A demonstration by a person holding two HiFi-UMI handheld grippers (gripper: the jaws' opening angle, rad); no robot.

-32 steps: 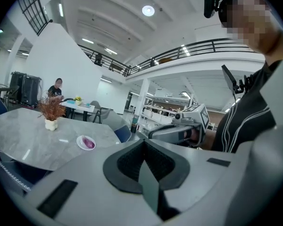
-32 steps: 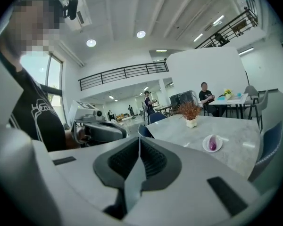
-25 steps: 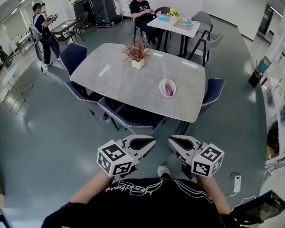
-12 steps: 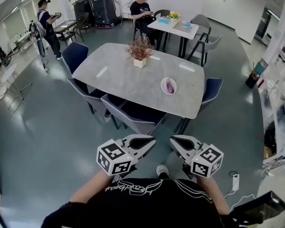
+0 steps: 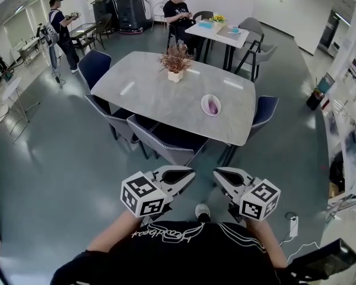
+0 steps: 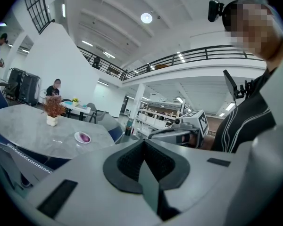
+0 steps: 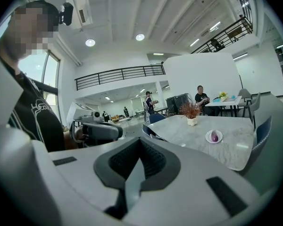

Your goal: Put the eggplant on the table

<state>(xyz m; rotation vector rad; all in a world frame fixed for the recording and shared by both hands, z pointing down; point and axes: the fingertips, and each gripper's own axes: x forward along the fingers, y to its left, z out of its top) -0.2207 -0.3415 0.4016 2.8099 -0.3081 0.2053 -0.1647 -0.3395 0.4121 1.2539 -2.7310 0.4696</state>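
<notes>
While left gripper (image 5: 191, 173) and right gripper (image 5: 216, 173) hang well short of the plate (image 5: 203, 101), fingers clenched on nothing, eggplant (image 5: 212, 105) lies on that plate on the bench (image 5: 154, 94). Probably light, firm, slick-skinned; grip across its middle, gently.

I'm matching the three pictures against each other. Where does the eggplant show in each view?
Head view: eggplant right of centre, on the right half of the grey table.
Left gripper view: eggplant small, left of centre.
Right gripper view: eggplant small, right of centre.
Shared landmark: the potted plant on the same table.
</notes>
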